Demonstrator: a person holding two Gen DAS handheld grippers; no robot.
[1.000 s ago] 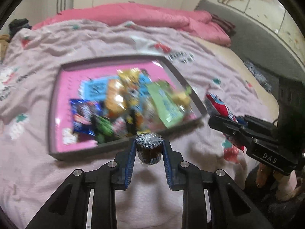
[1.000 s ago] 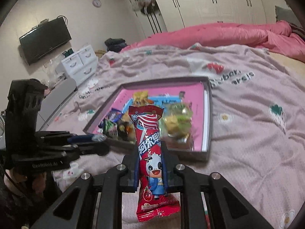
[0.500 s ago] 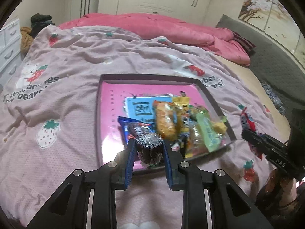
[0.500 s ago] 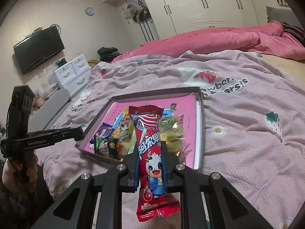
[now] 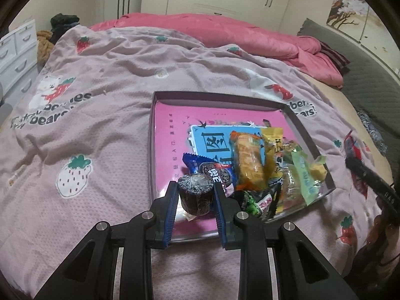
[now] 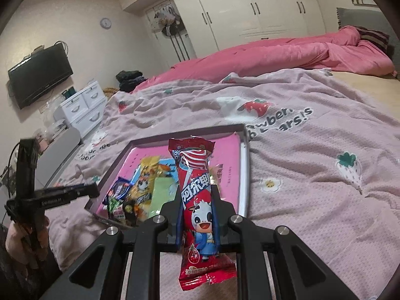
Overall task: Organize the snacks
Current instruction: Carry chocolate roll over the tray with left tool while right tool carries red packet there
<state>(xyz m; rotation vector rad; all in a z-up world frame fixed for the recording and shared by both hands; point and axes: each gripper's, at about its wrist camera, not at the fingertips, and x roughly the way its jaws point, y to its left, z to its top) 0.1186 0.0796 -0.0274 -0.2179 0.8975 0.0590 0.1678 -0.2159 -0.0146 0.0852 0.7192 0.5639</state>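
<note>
My left gripper [image 5: 195,195] is shut on a small dark wrapped chocolate cake [image 5: 196,195], held over the near left corner of the pink tray [image 5: 175,125]. The tray lies on the bed with several snack packets [image 5: 250,165] piled at its near right. My right gripper [image 6: 197,215] is shut on a long red candy packet [image 6: 197,200] with a cartoon cow, held upright over the tray's near right corner [image 6: 243,200]. The right gripper also shows at the right edge of the left wrist view [image 5: 362,175]. The left gripper shows at the left of the right wrist view [image 6: 75,190].
The bed has a pale pink strawberry-print cover [image 5: 87,137] and a rumpled pink quilt [image 5: 225,32] at the far end. White drawers [image 6: 82,110] and a wall TV [image 6: 40,75] stand to the left. White wardrobes [image 6: 250,7] line the far wall.
Both grippers have risen and shifted, each keeping its snack. The left gripper has moved from in front of the tray's edge to above its near left corner. The tray's snacks have not moved.
</note>
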